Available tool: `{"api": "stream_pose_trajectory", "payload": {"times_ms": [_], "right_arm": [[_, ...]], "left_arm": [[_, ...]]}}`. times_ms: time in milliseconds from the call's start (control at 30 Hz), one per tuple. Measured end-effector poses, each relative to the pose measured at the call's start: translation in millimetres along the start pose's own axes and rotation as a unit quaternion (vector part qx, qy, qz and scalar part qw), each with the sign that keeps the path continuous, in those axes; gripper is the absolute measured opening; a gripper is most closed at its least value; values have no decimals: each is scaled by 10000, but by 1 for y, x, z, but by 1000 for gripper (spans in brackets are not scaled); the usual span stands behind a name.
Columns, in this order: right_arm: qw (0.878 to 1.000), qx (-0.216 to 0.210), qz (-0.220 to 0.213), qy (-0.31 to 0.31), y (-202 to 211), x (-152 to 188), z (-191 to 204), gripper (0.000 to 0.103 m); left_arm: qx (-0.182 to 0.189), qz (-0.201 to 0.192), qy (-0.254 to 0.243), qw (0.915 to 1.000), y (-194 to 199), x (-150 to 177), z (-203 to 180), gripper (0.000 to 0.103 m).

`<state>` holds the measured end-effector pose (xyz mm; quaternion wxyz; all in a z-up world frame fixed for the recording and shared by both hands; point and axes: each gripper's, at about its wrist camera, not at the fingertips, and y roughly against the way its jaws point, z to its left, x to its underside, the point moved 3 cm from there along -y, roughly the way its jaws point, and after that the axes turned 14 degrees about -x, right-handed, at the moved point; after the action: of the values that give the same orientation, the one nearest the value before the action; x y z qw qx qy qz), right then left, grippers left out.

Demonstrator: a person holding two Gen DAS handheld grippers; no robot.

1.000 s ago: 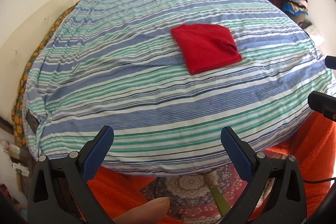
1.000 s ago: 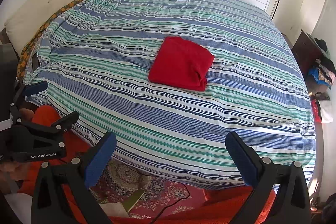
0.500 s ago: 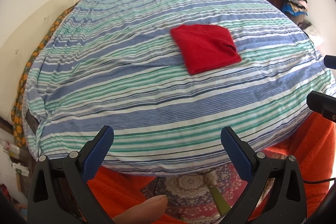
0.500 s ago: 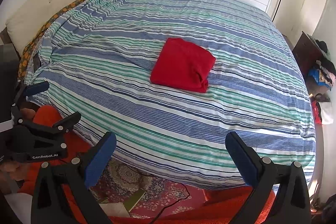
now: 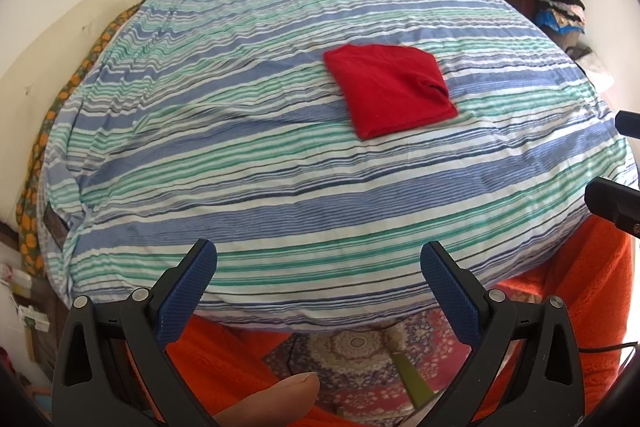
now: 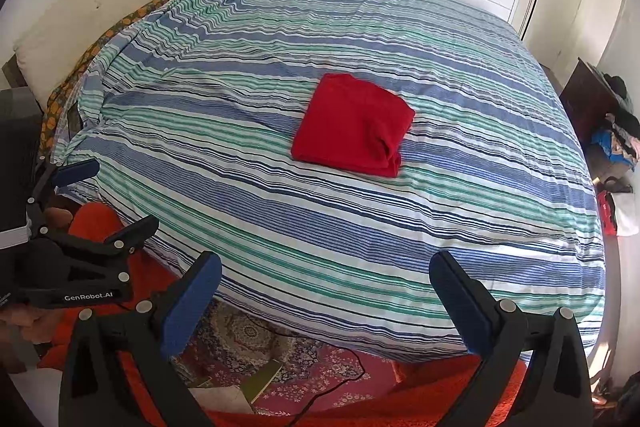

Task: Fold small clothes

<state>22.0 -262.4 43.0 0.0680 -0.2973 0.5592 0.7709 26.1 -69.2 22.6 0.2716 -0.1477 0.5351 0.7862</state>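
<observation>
On the striped bed (image 5: 280,187) a folded red garment (image 5: 390,89) lies; both claws (image 5: 318,267) (image 6: 326,283) gape apart, empty.

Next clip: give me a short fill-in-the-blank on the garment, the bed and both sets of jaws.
1. The folded garment is coloured ____.
2. It lies on the ____ bedspread.
3. The jaws of the left gripper and the right gripper both stand ____.
4. Neither gripper touches the ____.

Missing words: red; striped; open; garment
</observation>
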Motion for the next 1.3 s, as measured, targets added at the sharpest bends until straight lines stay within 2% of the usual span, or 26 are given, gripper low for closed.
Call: {"api": "stream_pose_trajectory", "payload": {"times_ms": [1300], "right_arm": [[9999,7,85,-52,-6,5,-4,102]], "left_arm": [[213,24,53,9998,0,1,2,102]]}}
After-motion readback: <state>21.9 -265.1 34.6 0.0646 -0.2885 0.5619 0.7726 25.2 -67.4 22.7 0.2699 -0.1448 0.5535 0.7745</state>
